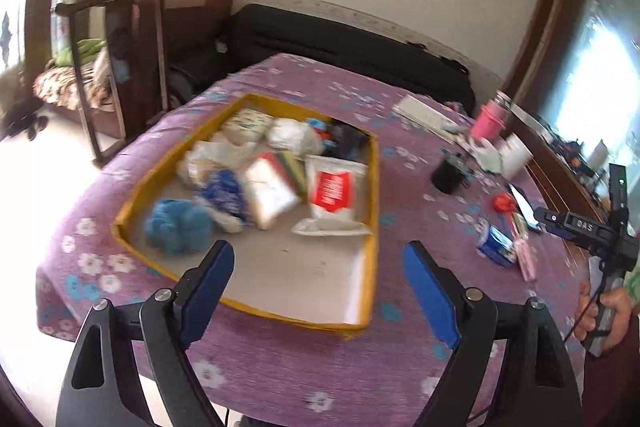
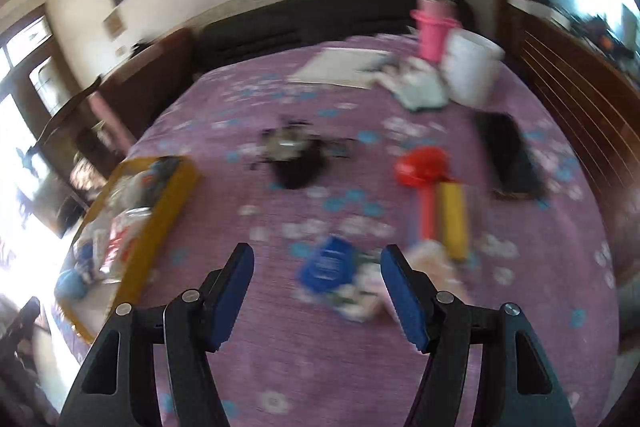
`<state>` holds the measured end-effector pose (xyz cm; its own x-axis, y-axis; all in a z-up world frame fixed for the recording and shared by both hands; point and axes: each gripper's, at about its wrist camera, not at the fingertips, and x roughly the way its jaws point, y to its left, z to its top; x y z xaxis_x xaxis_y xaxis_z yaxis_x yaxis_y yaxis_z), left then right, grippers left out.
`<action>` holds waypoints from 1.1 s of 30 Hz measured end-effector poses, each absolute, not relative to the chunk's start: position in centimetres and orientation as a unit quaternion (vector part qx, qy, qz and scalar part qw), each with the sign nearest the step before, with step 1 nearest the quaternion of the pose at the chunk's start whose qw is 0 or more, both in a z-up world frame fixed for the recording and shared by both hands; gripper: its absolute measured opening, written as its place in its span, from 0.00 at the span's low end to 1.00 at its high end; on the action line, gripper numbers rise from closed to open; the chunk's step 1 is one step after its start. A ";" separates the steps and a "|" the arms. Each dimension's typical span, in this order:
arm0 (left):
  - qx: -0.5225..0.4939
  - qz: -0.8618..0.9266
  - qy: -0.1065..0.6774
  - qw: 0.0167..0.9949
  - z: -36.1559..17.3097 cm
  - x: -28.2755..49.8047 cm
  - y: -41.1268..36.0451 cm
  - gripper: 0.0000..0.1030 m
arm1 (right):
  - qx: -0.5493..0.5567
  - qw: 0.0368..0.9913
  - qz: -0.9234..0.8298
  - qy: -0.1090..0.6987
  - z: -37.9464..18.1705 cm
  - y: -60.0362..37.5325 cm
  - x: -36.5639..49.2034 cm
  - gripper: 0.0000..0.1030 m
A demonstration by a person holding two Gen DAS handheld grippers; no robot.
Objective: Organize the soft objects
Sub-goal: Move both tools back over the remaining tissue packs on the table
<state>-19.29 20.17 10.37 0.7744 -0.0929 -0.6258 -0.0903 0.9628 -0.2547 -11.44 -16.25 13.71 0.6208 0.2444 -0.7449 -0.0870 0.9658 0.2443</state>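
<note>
Soft items sit gathered in the yellow tray [image 1: 374, 187] mid-table. Left gripper [image 1: 318, 279] hovers above it, jaws released; right gripper [image 2: 316, 283], jaws released, faces the blue packet [image 2: 328, 263].

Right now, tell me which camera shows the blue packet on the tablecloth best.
The right wrist view: the blue packet lies close ahead of the open right gripper, face up, though motion-blurred. The left wrist view shows the same packet only small and edge-on at the far right, beyond the yellow box.
</note>
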 end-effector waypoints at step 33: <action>-0.107 -0.115 0.401 0.902 8.6 -18.3 12.1 0.83 | 0.039 0.869 0.120 0.479 7.3 -14.5 -11.5 0.75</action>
<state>-18.33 12.12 8.62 0.6514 -0.2933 -0.6998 0.1218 0.9507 -0.2851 -11.50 -14.52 7.29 0.5117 0.2462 -0.8232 -0.1714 0.9681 0.1830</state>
